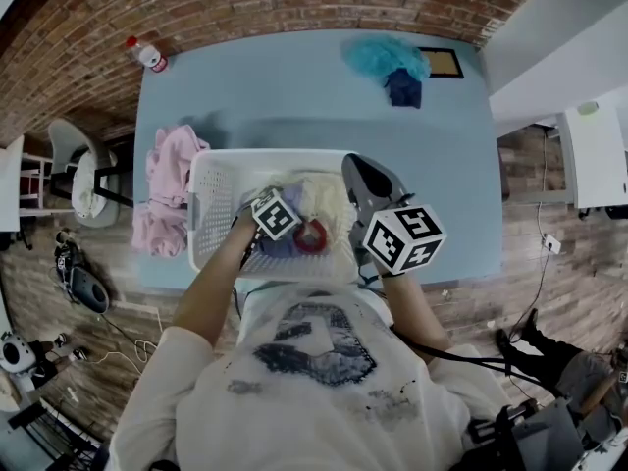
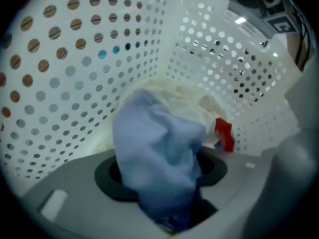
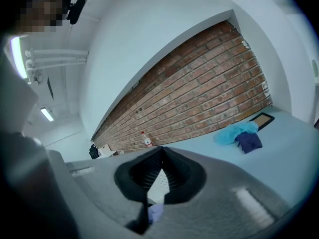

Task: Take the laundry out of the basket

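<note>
A white perforated laundry basket (image 1: 208, 170) stands on the blue table (image 1: 255, 91). My left gripper (image 1: 282, 226) is down inside it, and in the left gripper view the left gripper (image 2: 160, 156) is shut on a light blue garment (image 2: 159, 148) that bunches up between the jaws. Behind the garment lie a cream cloth (image 2: 187, 99) and a red item (image 2: 225, 134), with the basket wall (image 2: 75, 83) all around. My right gripper (image 1: 355, 170) hovers over the basket's right side, shut and holding nothing. In the right gripper view the right gripper (image 3: 160, 150) points toward the brick wall.
A pink garment (image 1: 165, 189) lies on the table left of the basket. Teal (image 1: 385, 59) and navy (image 1: 403, 88) clothes and a framed picture (image 1: 443, 63) sit at the far right. A bottle (image 1: 147, 55) stands at the far left corner. Chairs and cables lie on the floor at the left.
</note>
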`<state>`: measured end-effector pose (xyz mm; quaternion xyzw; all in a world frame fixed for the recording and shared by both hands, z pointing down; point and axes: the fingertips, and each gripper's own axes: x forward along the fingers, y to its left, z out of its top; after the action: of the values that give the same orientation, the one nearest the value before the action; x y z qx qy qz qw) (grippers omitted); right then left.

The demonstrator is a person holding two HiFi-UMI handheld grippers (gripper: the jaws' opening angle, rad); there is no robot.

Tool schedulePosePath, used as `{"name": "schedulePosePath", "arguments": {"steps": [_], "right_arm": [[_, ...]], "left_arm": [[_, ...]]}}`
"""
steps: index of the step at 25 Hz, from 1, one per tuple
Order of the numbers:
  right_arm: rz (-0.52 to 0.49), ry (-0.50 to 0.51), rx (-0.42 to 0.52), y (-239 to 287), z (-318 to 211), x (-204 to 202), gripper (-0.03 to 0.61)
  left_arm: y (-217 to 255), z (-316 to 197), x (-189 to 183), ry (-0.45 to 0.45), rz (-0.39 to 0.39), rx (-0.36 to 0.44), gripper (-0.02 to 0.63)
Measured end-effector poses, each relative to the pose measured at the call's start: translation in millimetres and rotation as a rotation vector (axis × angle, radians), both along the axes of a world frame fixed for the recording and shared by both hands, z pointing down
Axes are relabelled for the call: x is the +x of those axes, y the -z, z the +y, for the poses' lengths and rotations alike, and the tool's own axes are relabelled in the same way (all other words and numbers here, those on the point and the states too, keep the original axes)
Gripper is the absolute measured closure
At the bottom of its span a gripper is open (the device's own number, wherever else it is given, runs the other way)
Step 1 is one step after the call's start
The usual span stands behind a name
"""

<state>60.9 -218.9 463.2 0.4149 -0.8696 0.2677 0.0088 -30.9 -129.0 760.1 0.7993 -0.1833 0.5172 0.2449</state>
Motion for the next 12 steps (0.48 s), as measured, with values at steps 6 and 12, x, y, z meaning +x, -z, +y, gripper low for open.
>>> {"name": "schedulePosePath", "arguments": {"steps": [6, 12], "right_arm": [[-0.004, -0.001, 0.004, 5.3, 5.0, 2.8, 0.581], [-0.010, -0.008, 0.005, 7.6, 10.5, 8.3, 0.581]], "left_arm": [[20.8, -8.2, -10.8, -0.040, -0.055, 0.027, 0.409], [25.6, 12.0, -5.6, -0.025, -0.003, -0.090, 0.422]]}}
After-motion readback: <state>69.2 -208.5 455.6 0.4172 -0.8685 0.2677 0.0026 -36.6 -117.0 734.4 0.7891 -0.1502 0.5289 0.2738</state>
